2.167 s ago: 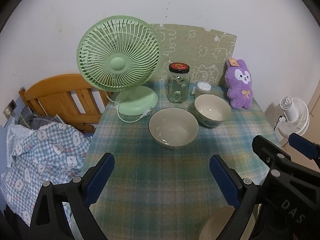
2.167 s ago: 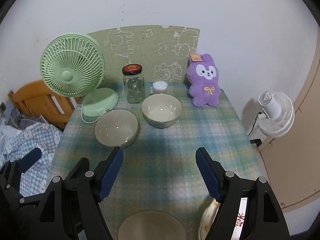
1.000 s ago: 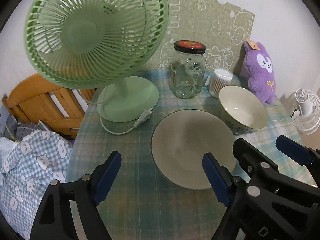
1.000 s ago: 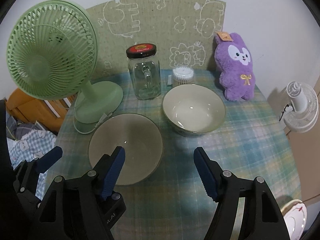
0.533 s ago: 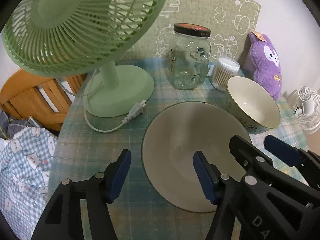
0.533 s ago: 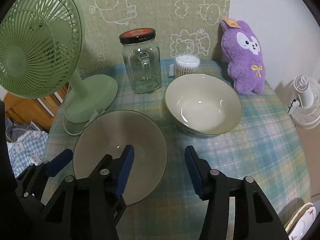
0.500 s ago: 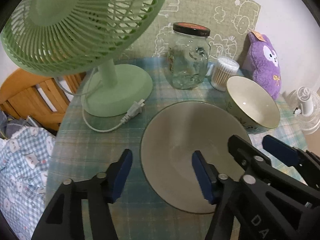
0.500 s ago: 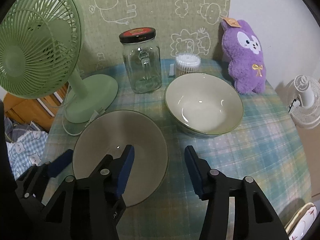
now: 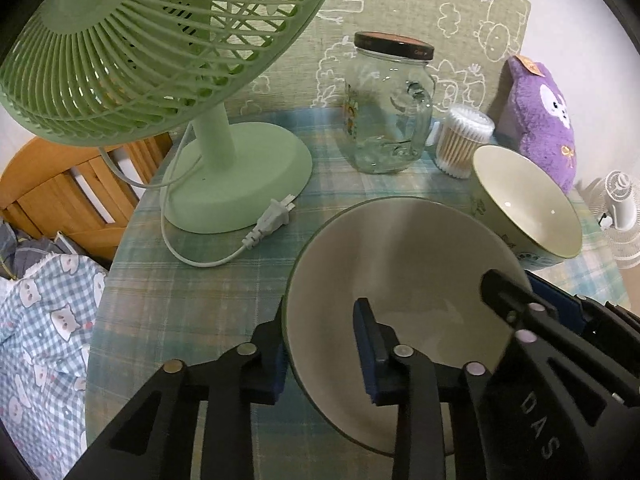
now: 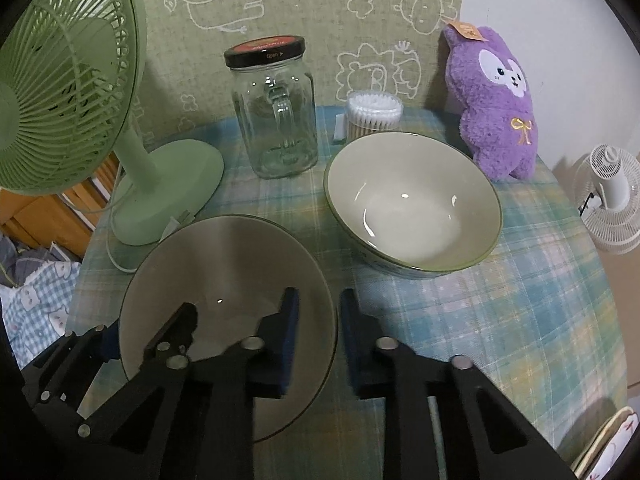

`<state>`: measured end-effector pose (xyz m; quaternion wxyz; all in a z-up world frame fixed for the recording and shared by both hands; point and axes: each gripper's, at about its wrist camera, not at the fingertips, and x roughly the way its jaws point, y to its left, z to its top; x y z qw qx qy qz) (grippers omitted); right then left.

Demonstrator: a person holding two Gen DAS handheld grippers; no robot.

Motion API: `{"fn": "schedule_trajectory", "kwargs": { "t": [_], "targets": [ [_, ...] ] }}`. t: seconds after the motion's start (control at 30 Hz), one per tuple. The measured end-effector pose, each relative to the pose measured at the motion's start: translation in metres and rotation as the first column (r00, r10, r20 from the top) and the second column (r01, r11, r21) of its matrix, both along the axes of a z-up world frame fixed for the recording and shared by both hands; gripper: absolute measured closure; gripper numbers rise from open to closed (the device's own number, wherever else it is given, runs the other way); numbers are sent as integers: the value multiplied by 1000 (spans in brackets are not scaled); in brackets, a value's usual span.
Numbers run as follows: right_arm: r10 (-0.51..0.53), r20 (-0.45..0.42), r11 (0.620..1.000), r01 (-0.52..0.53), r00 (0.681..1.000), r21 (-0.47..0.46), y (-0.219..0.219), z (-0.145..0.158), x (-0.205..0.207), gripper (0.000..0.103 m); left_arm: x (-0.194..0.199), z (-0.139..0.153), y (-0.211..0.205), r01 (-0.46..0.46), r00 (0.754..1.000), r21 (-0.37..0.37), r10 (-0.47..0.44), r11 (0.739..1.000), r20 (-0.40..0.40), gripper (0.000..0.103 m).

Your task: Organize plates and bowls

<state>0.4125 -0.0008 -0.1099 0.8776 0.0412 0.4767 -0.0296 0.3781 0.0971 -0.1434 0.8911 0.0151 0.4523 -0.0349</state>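
Note:
A wide pale bowl (image 9: 400,260) (image 10: 224,264) with a dark green rim sits on the plaid tablecloth, close to me. My left gripper (image 9: 320,320) (image 10: 148,324) straddles its left rim, one pad outside and one inside, and its jaws are closing on the rim. My right gripper (image 10: 319,294) (image 9: 520,300) straddles the opposite rim the same way, also closing with the rim between its pads. A second, deeper bowl (image 9: 528,208) (image 10: 412,208) stands apart behind and to the right.
A green desk fan (image 9: 236,176) stands at the back left, with its plug and cord (image 9: 272,220) lying just left of the near bowl. Behind the bowls are a glass jar (image 10: 276,120), a cotton swab tub (image 10: 372,116) and a purple plush (image 10: 500,100). A plate's edge (image 10: 608,440) shows at the lower right.
Both grippers have come down and forward onto the near bowl. Their jaws have narrowed from wide open to closing around its opposite rims.

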Motion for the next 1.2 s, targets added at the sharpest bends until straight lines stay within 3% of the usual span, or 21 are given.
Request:
{"fn": "schedule_trajectory", "kwargs": {
  "t": [0.2, 1.2],
  "targets": [
    [0, 1, 1000, 0, 1000, -17, 2, 0, 1, 83, 0, -1, 1, -11, 1000, 15, 11, 1000, 0, 85],
    [49, -13, 999, -49, 999, -22, 0, 27, -56, 83, -61, 23, -4, -46, 999, 15, 46, 999, -4, 85]
  ]
}}
